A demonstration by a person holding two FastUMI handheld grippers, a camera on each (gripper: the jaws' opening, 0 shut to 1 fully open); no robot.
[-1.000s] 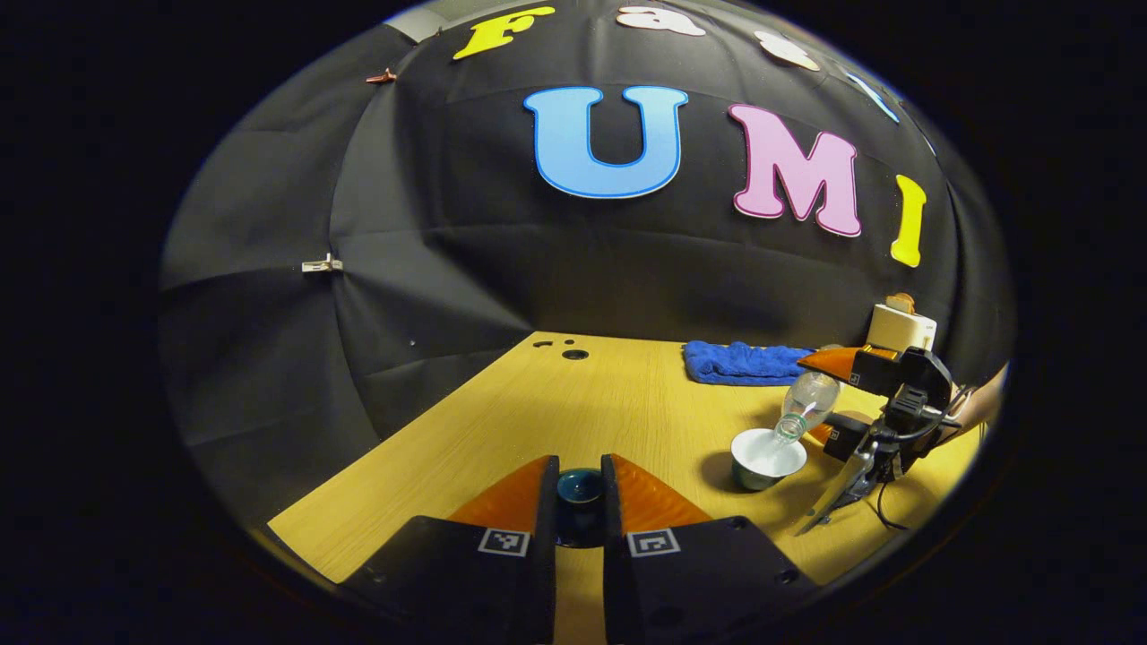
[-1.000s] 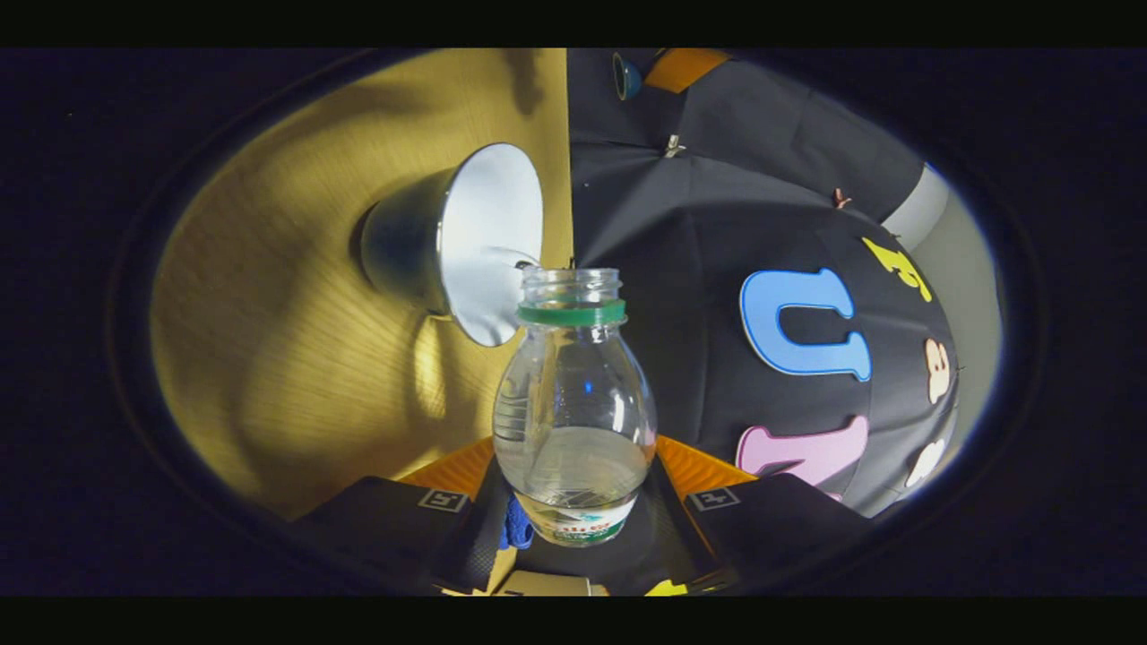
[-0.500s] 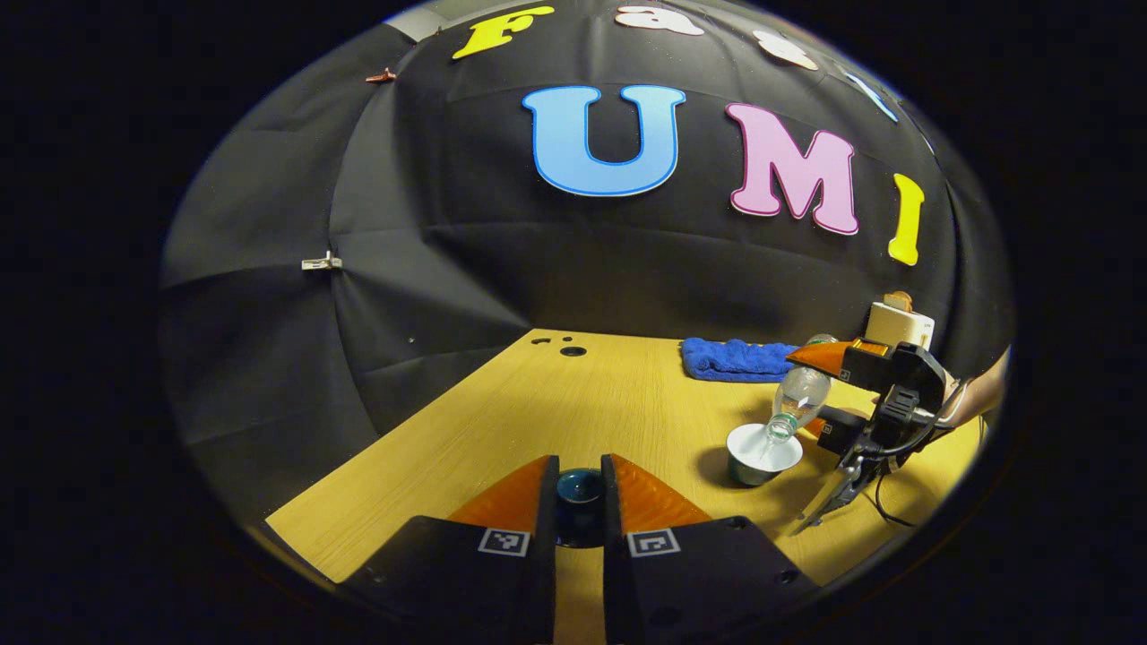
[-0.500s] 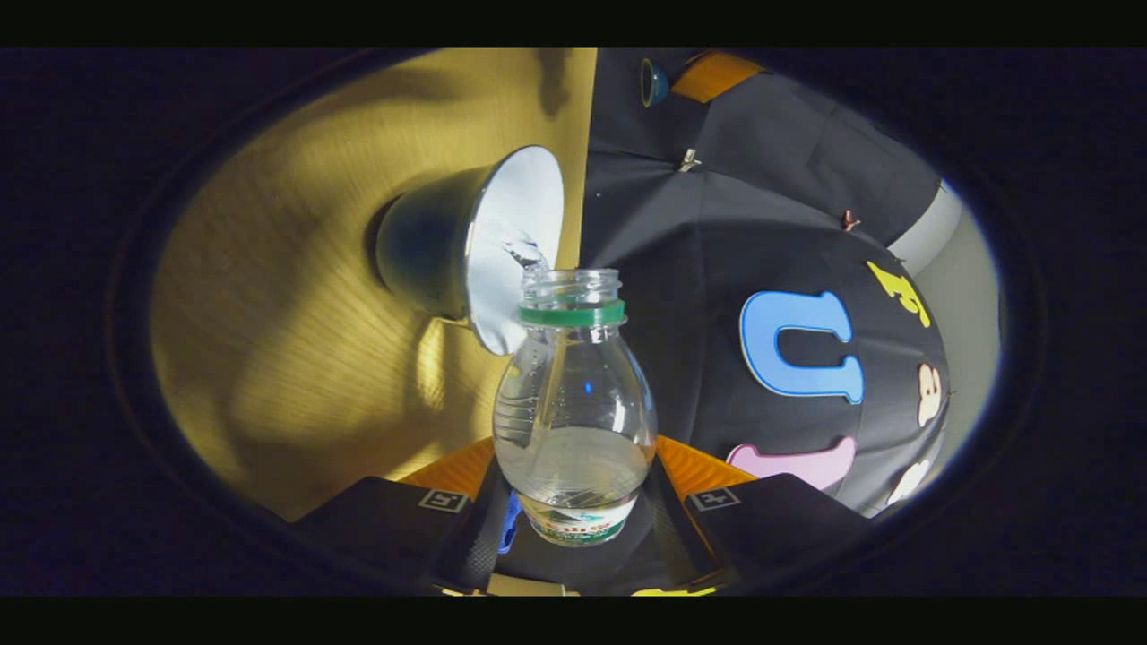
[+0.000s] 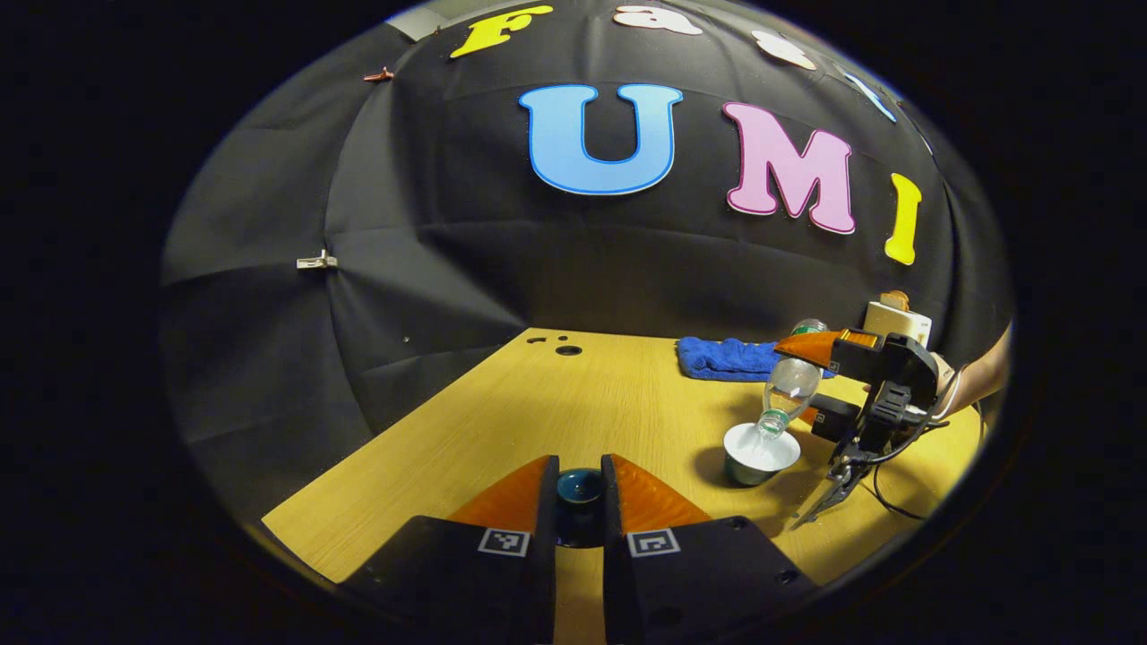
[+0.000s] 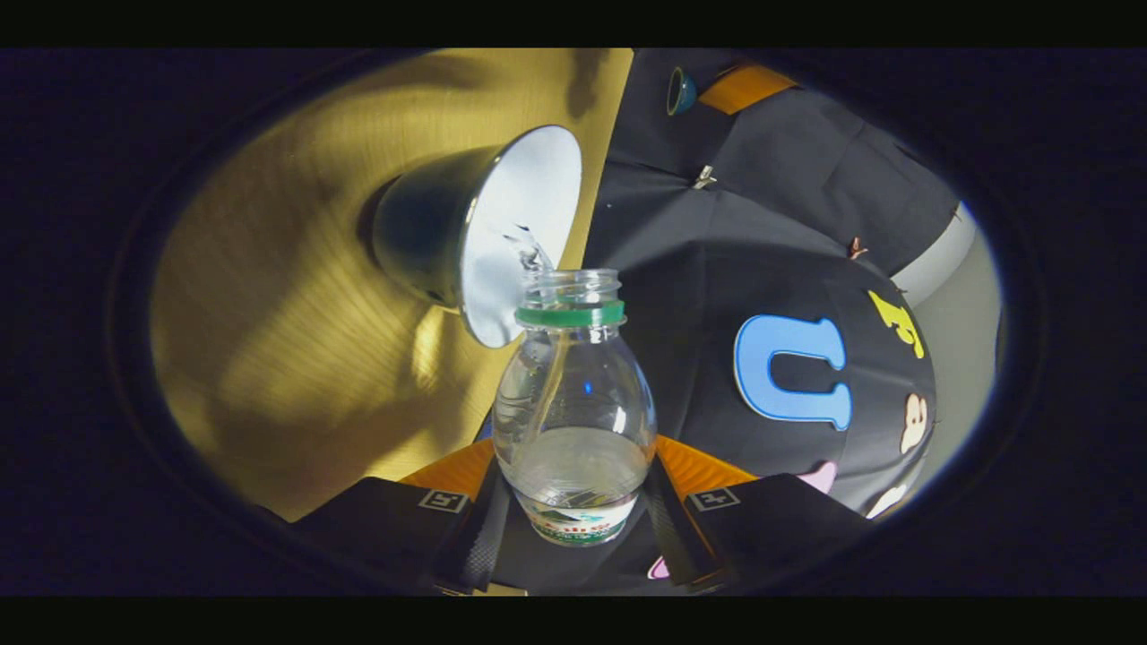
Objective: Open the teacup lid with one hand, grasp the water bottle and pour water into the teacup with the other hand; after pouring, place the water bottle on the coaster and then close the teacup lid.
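Note:
In the left gripper view my left gripper (image 5: 580, 466) is shut on the dark teal teacup lid (image 5: 580, 488) and holds it low over the near table edge. To the right stands the teacup (image 5: 760, 452), uncovered, white inside. My right gripper (image 5: 802, 381) is shut on the clear water bottle (image 5: 789, 390), which is tipped mouth-down over the cup. In the right gripper view the water bottle (image 6: 573, 403) sits between the fingers of my right gripper (image 6: 573, 457). A thin stream of water (image 6: 533, 258) runs from its mouth into the teacup (image 6: 475, 233). The teacup lid (image 6: 679, 90) shows far off.
A blue cloth (image 5: 726, 358) lies at the back of the wooden table (image 5: 573, 403), and a cream box (image 5: 896, 318) stands at the back right. Small holes (image 5: 567, 349) mark the table's far left corner. A person's forearm (image 5: 981, 381) reaches in from the right.
The right gripper has tipped the bottle further, neck steeper over the cup, and water now runs into it. The left gripper has stayed put with the lid.

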